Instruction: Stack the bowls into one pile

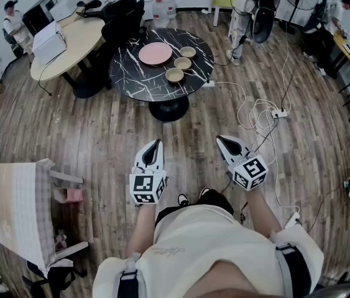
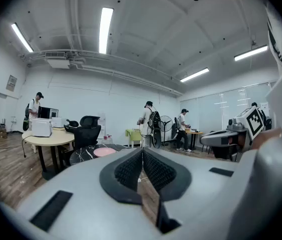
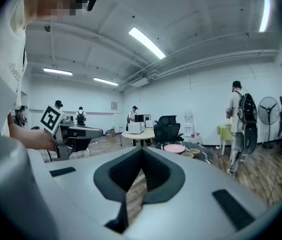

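Starting nearest: left gripper [image 1: 154, 146] and right gripper [image 1: 224, 143] are held side by side over the wood floor [image 1: 100, 135], each pair of jaws closed tip to tip with nothing between. Further out, at 12 o'clock, a black marble table [image 1: 134, 82] is seen, well apart from both grippers. On it three bowls [image 1: 183, 63] are laid singly in a row at 3 to 5 o'clock of a pink plate [image 1: 155, 53], none nested. Stacking is judged not begun; all three are left to be piled.

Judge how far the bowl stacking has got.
Done: nothing; three bowls sit unstacked, side by side on the table. In hand: nothing; left gripper and right gripper are shut, empty, short of the table. Left: all the stacking.
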Demonstrator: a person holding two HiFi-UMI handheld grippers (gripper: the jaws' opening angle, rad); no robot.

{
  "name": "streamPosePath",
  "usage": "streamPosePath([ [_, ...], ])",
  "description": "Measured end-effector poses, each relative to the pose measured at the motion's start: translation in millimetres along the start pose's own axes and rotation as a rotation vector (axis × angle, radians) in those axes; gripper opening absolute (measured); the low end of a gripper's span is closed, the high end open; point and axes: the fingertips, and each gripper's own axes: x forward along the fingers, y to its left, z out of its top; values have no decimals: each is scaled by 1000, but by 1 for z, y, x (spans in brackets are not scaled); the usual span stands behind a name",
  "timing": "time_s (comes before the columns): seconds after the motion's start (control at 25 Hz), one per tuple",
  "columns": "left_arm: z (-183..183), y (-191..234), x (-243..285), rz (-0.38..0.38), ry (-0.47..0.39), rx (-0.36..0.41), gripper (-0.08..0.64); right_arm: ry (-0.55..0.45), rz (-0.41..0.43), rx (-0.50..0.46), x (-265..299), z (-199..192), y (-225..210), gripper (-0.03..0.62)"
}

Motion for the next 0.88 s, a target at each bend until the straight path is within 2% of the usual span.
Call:
streamPosePath([
  [0.24,7,3,-2,18,8,53,20,7,-13,3,-1,1,-1,5],
  [0.64,-9,19,7,29,37,-13,20,17,-20,-8,13,2,-10,6],
  [0.76,-6,24,13,25,35,-18,20,3,-50,-11,16,4,-18,6],
  [0.88,-3,31,18,20,32,-28,20,-24,-51,6,17,6,-23,62],
])
